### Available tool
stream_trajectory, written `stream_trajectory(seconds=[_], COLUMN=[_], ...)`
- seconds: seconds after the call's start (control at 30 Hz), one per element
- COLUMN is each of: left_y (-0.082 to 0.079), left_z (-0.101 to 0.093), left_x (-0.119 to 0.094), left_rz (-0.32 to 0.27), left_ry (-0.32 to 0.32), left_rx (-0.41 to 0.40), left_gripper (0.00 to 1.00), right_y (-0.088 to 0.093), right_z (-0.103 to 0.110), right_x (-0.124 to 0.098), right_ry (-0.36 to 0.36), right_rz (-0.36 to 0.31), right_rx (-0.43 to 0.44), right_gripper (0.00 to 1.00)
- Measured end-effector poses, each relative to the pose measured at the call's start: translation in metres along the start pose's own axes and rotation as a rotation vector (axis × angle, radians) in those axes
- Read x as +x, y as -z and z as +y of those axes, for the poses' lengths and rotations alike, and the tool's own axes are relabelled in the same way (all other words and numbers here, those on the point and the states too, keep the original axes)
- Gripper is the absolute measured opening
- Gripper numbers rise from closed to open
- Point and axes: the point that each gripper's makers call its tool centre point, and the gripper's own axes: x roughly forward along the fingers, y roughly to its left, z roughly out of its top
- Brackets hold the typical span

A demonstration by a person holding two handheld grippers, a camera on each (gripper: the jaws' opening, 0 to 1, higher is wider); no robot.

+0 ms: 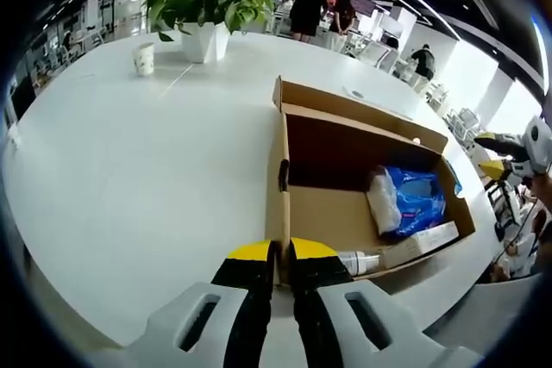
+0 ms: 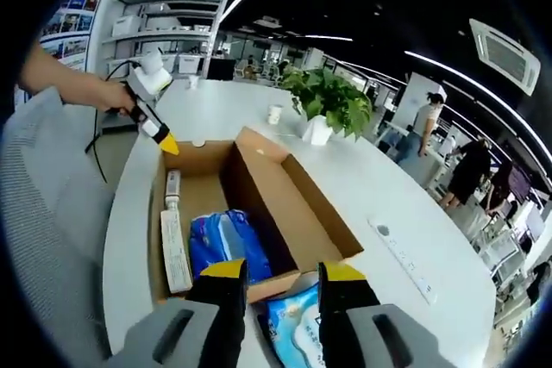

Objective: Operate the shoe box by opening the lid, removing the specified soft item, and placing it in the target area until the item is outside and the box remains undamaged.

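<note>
Left gripper view: potted plant (image 1: 207,4) and paper cup (image 1: 144,58) beyond the shoe box (image 1: 345,204); left gripper (image 1: 278,258) pinches its wall; right gripper (image 2: 279,280) spread over a blue pack (image 2: 297,325)

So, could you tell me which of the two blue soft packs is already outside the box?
The blue pack between the right claw's jaws is outside; the other blue pack lies inside the box.

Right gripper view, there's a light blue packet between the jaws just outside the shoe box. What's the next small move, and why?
Probably ease the right gripper away from the shoe box and lower the light blue packet onto the white table. The packet already lies outside the near wall, and the left gripper clamps the box wall, steadying it.
</note>
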Motion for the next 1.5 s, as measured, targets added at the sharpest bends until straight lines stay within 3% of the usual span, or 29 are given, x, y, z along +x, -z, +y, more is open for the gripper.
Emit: stream_trajectory(seconds=[0.3, 0.73, 1.5], left_y=[0.000, 0.000, 0.000], left_z=[0.000, 0.001, 0.000], left_x=[0.001, 0.001, 0.001], left_rz=[0.000, 0.000, 0.001], left_ry=[0.001, 0.000, 0.001], left_rx=[-0.003, -0.002, -0.003], left_gripper=[0.04, 0.04, 0.04], right_y=[-0.003, 0.009, 0.020], right_z=[0.012, 0.021, 0.033], right_x=[0.019, 0.045, 0.080], right_ry=[-0.045, -0.085, -0.099], right_rz=[0.016, 0.067, 0.147], right_rx=[-0.034, -0.052, -0.099], right_gripper=[0.30, 0.29, 0.16])
